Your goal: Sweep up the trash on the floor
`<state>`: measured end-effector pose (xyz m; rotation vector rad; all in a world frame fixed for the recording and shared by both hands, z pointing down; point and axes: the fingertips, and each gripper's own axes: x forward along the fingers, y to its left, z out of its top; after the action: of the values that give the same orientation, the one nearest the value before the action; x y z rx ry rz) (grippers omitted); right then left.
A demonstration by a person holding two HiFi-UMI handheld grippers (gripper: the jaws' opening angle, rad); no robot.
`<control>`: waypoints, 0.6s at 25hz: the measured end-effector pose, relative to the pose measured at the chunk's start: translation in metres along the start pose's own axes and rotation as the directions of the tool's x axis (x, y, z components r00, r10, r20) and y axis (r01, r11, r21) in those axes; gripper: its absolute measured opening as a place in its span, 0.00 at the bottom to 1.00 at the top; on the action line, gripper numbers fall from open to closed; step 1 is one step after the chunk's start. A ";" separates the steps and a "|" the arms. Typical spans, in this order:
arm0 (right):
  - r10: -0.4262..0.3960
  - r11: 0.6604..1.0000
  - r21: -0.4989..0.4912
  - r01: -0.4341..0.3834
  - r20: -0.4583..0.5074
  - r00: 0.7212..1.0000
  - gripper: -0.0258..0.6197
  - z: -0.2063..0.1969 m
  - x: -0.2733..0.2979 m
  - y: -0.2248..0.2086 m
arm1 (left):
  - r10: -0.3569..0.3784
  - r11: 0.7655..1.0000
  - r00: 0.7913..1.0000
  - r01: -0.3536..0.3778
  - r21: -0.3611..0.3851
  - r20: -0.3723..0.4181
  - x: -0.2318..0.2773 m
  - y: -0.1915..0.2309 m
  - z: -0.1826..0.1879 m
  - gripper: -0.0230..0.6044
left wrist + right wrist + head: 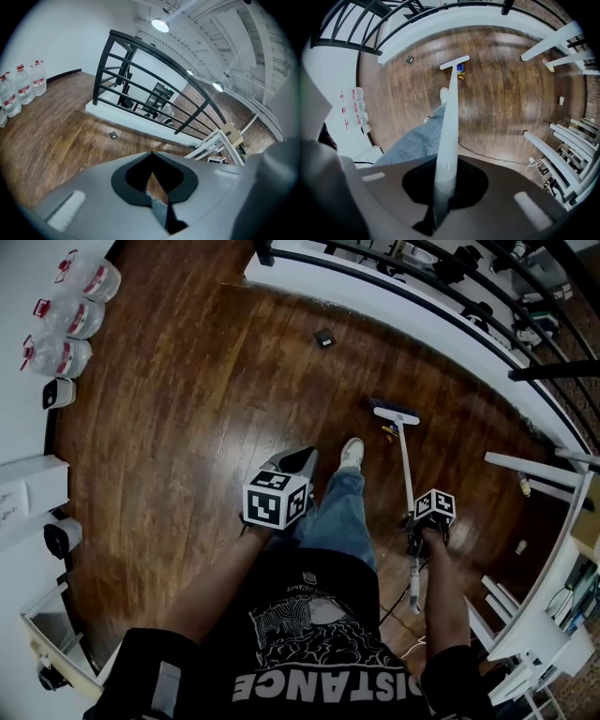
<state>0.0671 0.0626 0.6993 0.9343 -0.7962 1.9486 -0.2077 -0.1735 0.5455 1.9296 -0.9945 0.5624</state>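
Note:
My right gripper (416,538) (443,187) is shut on the white handle of a broom (405,465) (449,117). The broom head (395,412) (454,63) rests on the dark wood floor ahead of the person's shoe (352,452). Small blue and yellow bits of trash (387,430) (460,70) lie right beside the head. A dark square scrap (324,337) (113,135) (409,59) lies farther off, near the white ledge under the railing. My left gripper (298,460) (151,154) hangs at the person's left knee, jaws shut, with nothing seen between them.
A black railing on a white ledge (412,296) (140,79) curves round the far side. Water bottles (70,315) (21,86) stand by the left wall. White slatted frames (539,474) (555,140) crowd the right. Small pale bits (523,486) (561,100) lie near them. A cable (497,159) runs behind.

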 end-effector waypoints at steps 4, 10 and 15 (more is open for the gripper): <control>0.005 1.000 -0.002 -0.005 -0.005 1.000 0.04 -0.004 -0.014 0.005 | -0.009 1.000 1.000 0.009 -0.029 0.026 0.004 -0.003 0.011 0.04; -0.021 0.996 -0.085 0.022 0.006 1.000 0.04 -0.008 -0.031 0.016 | -0.005 0.996 0.998 0.012 -0.088 0.070 0.015 -0.006 0.030 0.04; -0.050 0.978 -0.204 0.055 0.030 0.998 0.04 0.021 -0.050 0.039 | 0.032 0.989 0.994 -0.017 -0.148 0.105 0.024 -0.002 0.045 0.04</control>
<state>0.0600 0.0075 0.6615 0.8481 -0.9572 1.7746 -0.1923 -0.2216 0.5374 1.8340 -1.0981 0.3912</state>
